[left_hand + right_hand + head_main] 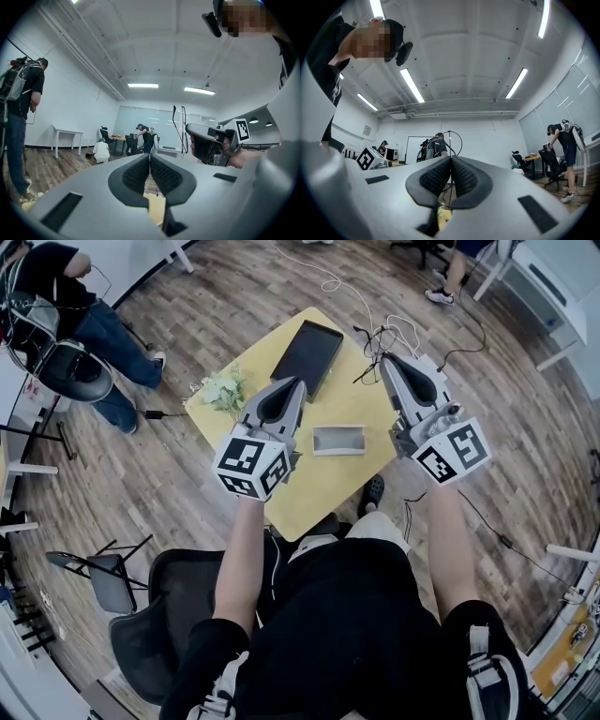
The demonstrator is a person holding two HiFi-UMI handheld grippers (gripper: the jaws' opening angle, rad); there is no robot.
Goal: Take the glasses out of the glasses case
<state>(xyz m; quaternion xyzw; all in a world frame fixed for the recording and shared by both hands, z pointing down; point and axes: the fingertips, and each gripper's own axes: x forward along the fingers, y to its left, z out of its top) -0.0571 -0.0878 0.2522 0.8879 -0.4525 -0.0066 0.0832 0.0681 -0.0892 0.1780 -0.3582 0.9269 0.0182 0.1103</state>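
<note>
A small grey rectangular case (337, 439) lies on the yellow table (309, 493), between my two hands. No glasses are in sight. My left gripper (299, 382) is held above the table's left part, level, its jaws closed together with nothing between them (150, 159). My right gripper (384, 356) hovers over the table's right edge, also shut and empty (451, 161). Both stand well above the case and touch nothing. The right gripper (211, 143) shows in the left gripper view, and the left gripper's marker cube (370, 158) shows in the right gripper view.
A flat black tray (307, 354) lies at the table's far side and a bunch of white flowers (223, 388) at its left corner. Cables (380, 334) trail off the far right corner. A black office chair (169, 615) is under me; a person (84, 315) stands at far left.
</note>
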